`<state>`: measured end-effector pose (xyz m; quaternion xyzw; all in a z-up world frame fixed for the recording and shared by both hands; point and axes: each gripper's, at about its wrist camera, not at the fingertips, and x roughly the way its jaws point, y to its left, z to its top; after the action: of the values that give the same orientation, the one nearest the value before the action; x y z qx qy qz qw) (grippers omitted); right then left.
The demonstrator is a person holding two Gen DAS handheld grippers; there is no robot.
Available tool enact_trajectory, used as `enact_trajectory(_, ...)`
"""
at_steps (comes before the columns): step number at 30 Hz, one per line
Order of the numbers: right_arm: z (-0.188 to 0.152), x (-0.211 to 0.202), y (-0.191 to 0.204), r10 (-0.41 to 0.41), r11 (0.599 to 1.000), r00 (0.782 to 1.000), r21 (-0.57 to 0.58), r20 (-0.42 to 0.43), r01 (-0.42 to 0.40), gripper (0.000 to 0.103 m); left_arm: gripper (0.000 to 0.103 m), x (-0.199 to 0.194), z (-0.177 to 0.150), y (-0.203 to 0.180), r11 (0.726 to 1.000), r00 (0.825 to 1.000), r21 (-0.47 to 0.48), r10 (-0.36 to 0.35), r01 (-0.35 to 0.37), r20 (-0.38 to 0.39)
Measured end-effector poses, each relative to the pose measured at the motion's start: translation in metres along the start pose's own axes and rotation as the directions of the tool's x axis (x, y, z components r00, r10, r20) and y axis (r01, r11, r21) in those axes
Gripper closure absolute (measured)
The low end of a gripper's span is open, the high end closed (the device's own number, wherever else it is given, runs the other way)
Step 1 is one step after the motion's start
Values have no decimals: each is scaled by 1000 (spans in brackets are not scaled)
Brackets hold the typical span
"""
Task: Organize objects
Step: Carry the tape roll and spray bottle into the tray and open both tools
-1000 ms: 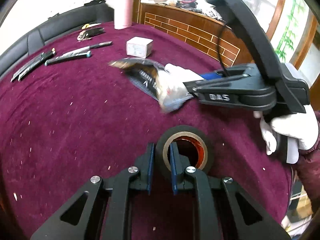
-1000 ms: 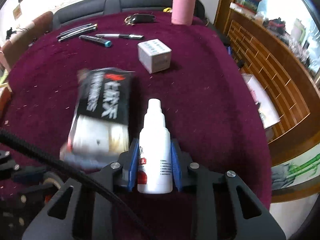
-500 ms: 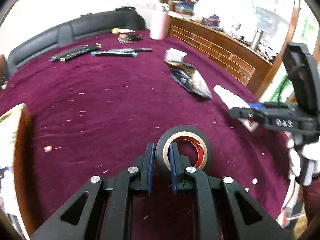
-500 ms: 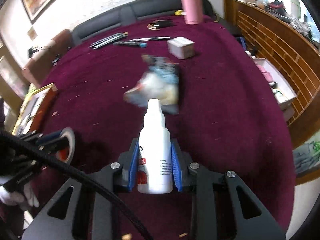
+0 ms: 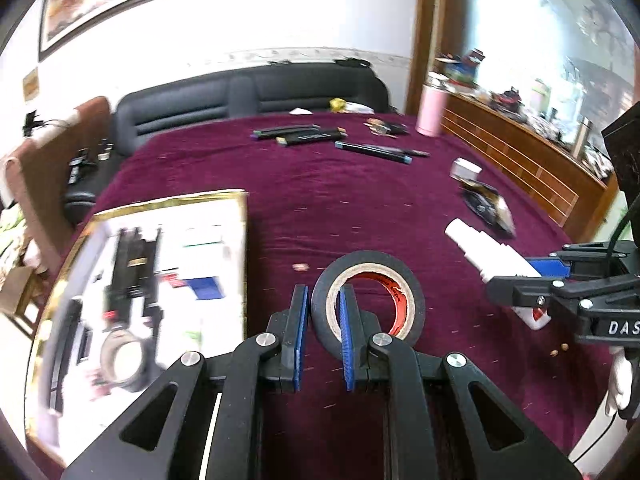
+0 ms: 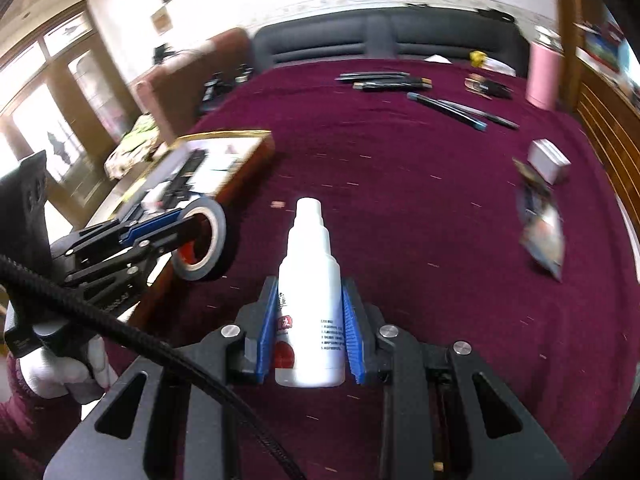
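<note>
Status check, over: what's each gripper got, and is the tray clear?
Left gripper shut on tape roll. Right gripper shut on white bottle. Gold-rimmed tray already holds items; open cloth between.

Matt black tape roll (image 5: 367, 300), glossy white plastic bottle (image 6: 310, 312), plush maroon cloth (image 5: 360, 208) (lint-flecked).

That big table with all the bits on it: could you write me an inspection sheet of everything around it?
Surface: maroon velvet tablecloth, lint-specked.
Job's things: black tape roll; white plastic bottle; gold-rimmed tray holding items.
Clutter: pens, small white box, foil packet, pink flask.
Grippers: left gripper shut on tape roll; right gripper shut on bottle.
Cables: black braided cable.
Surroundings: black sofa, wooden sideboard.
</note>
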<state>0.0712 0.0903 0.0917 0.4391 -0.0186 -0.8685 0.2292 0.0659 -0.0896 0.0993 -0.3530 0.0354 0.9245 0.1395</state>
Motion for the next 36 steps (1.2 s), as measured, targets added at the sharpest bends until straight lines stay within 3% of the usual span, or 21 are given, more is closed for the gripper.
enact_trajectory(7,21,30,66,79,993,996,-84,-33,-82,75,91,-9,-14,55,994,997,-82,71,-70,18)
enact_trajectory(19,38,89,140,184,973,975,-116,-122,-198,75,91,-12,-46,146,966,986,-195,164,-168,-37)
enact_trajectory(36,33,131,150,167,983,965,-41,-204,-178,75,91,-11,-67,216,951,984,-257,157,-173,-83)
